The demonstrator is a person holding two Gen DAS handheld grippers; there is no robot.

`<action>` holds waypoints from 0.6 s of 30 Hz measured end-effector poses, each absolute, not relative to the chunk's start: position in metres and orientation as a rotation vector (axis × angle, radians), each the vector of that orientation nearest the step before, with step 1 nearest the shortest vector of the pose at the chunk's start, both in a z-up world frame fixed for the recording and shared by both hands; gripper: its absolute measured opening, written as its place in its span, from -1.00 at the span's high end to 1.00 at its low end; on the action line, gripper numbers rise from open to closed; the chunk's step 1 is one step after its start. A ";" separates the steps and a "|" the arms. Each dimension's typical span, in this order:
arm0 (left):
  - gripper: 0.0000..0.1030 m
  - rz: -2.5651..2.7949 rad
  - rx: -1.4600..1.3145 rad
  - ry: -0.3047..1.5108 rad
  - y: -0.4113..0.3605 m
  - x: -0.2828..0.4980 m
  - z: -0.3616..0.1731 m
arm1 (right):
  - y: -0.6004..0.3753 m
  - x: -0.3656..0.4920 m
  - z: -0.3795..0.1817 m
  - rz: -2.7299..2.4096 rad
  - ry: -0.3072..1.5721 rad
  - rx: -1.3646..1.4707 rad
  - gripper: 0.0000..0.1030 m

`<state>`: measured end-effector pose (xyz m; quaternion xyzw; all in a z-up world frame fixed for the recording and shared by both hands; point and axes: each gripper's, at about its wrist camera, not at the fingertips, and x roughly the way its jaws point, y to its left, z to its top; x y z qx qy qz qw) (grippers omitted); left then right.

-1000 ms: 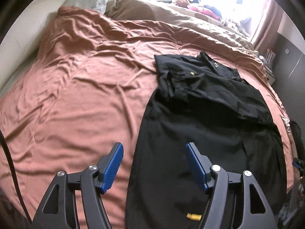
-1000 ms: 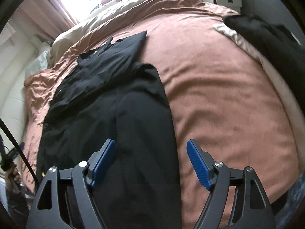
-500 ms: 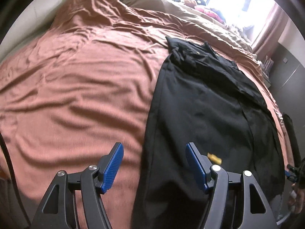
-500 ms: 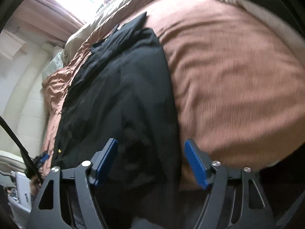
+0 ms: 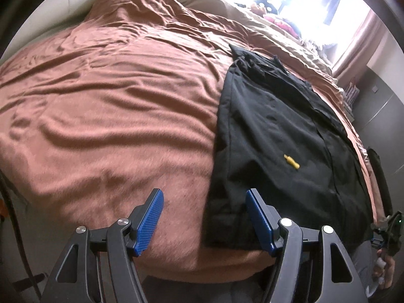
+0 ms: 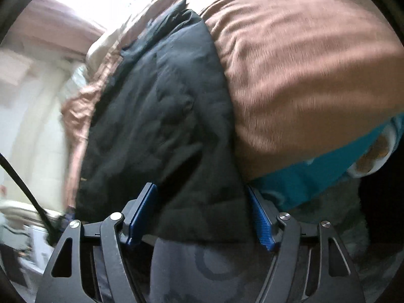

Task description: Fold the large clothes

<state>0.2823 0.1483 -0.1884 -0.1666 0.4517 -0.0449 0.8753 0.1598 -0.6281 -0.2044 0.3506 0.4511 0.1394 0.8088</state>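
Blue-padded jaws of the left gripper (image 5: 204, 217) stand wide apart over the near edge of the bed (image 5: 106, 126), pressing on nothing — the near left corner of the black garment (image 5: 277, 131) lies between them, its left hem running up from just inside the right pad. A small yellow tag (image 5: 291, 161) sits on the cloth beyond. The right gripper (image 6: 202, 212) has just narrowed a little yet gapes wide too; the garment's (image 6: 161, 116) near right corner, hanging over the bed's (image 6: 303, 63) near edge, lies between its pads — whether they touch cloth I cannot tell. A teal sheet (image 6: 315, 171) shows under the rust cover.
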 end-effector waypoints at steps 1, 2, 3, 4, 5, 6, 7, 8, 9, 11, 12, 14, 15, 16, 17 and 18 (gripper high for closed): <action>-0.34 -0.093 -0.349 0.944 0.150 0.280 -0.190 | -0.630 0.157 -0.205 0.310 0.947 0.769 -0.33; -0.34 -0.092 -0.350 0.945 0.151 0.278 -0.191 | -0.632 0.153 -0.203 0.328 0.921 0.794 -0.30; -0.34 -0.092 -0.352 0.945 0.152 0.277 -0.192 | -0.635 0.150 -0.200 0.360 0.893 0.823 -0.24; -0.34 -0.092 -0.360 0.943 0.153 0.276 -0.192 | -0.636 0.147 -0.196 0.390 0.866 0.845 -0.24; -0.34 -0.092 -0.365 0.941 0.154 0.276 -0.192 | -0.635 0.145 -0.191 0.410 0.844 0.853 -0.24; -0.31 -0.091 -0.376 0.937 0.156 0.275 -0.192 | -0.635 0.144 -0.188 0.423 0.828 0.854 -0.24; -0.29 -0.091 -0.387 0.934 0.156 0.276 -0.192 | -0.634 0.144 -0.183 0.439 0.811 0.854 -0.24; -0.26 -0.092 -0.396 0.933 0.157 0.276 -0.193 | -0.633 0.144 -0.180 0.451 0.798 0.855 -0.24; -0.24 -0.094 -0.409 0.932 0.157 0.277 -0.194 | -0.631 0.146 -0.177 0.455 0.790 0.859 -0.23; -0.20 -0.103 -0.432 0.935 0.156 0.279 -0.197 | -0.628 0.151 -0.176 0.444 0.792 0.859 -0.09; -0.18 -0.107 -0.440 0.940 0.155 0.280 -0.199 | -0.626 0.156 -0.177 0.429 0.803 0.857 -0.02; -0.17 -0.108 -0.458 0.946 0.154 0.283 -0.202 | -0.620 0.163 -0.179 0.400 0.822 0.844 0.04; -0.16 -0.107 -0.468 0.947 0.154 0.284 -0.203 | -0.615 0.166 -0.181 0.374 0.835 0.827 0.08; -0.15 -0.105 -0.477 0.949 0.154 0.285 -0.204 | -0.612 0.167 -0.185 0.352 0.848 0.815 0.12; -0.10 -0.103 -0.485 0.952 0.154 0.285 -0.204 | -0.611 0.167 -0.185 0.326 0.864 0.804 0.15; -0.03 -0.103 -0.500 0.958 0.154 0.286 -0.204 | -0.609 0.171 -0.185 0.293 0.877 0.800 0.18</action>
